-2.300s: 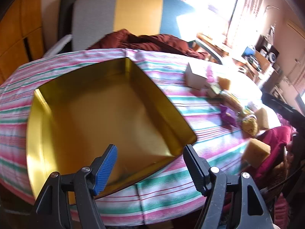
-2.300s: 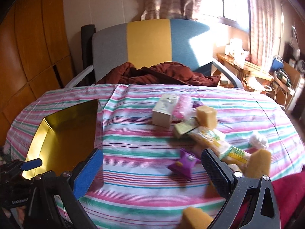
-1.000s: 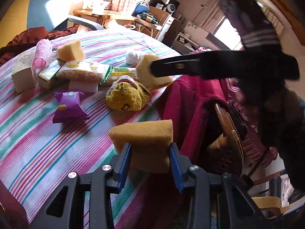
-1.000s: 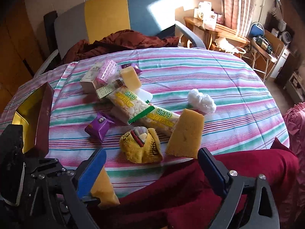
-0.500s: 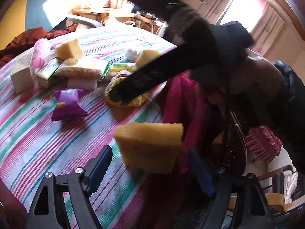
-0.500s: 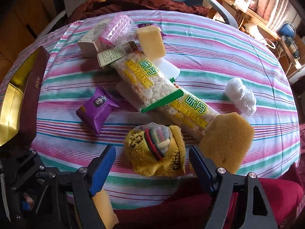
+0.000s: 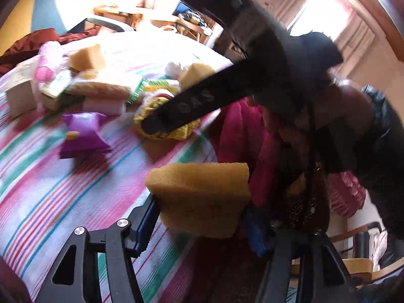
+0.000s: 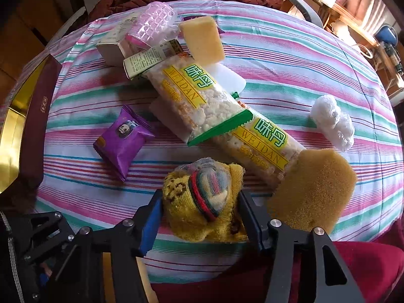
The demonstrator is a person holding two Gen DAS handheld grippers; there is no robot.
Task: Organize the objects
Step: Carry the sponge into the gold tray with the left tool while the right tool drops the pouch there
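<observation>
Now the left tongs (image 7: 202,223) have just been closing and their pads press a yellow sponge (image 7: 199,199) at the worktop (image 7: 45,197) edge. At 10 o'clock from it lies a purple packet (image 7: 82,135). The right tongs (image 8: 199,223), also just closing, clench a yellow sock ball (image 8: 204,199); another sponge (image 8: 313,192) lies at its 3 o'clock.

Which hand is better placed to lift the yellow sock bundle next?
Right. Its tool already brackets the yellow sock bundle, jaws closing on it. The left tool is at the sponge.
</observation>
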